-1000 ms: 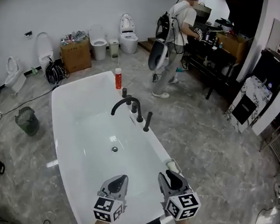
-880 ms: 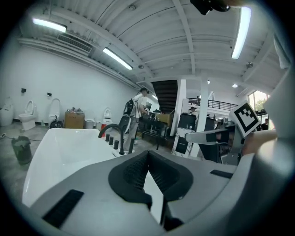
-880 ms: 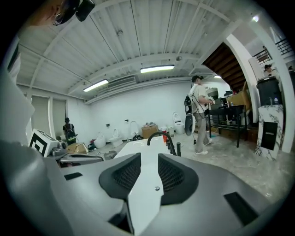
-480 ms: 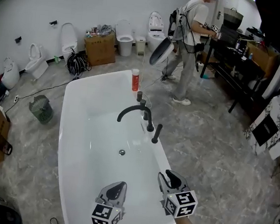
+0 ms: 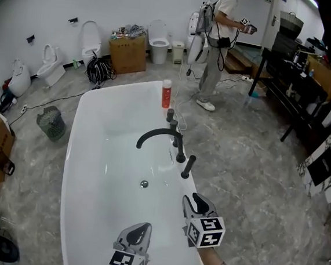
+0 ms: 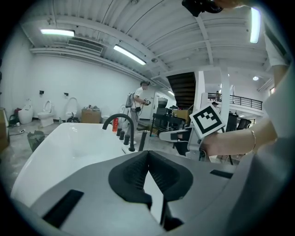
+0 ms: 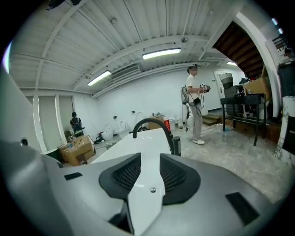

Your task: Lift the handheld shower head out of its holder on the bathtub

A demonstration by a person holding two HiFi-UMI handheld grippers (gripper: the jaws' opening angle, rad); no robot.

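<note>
The handheld shower head [image 5: 189,165] is a slim black stick standing upright in its holder on the right rim of the white bathtub [image 5: 75,149], just near of the curved black faucet [image 5: 157,134]. My right gripper [image 5: 196,203] is open and empty over the rim, a short way on the near side of the shower head and apart from it. In the right gripper view the shower head [image 7: 176,144] stands ahead, slightly right of the jaws. My left gripper [image 5: 138,233] hangs over the tub's near end with its tips together and nothing held. The left gripper view shows the shower head [image 6: 142,139] far ahead.
A red bottle [image 5: 166,93] and short black knobs [image 5: 171,115] stand on the rim beyond the faucet. A person [image 5: 216,46] stands on the grey floor past the tub. Toilets, a cardboard box [image 5: 127,53] and a wire bin [image 5: 51,123] line the back wall.
Both grippers have travelled forward along the tub toward the faucet. The right one now sits much closer to the shower head. The person in the background has shifted position.
</note>
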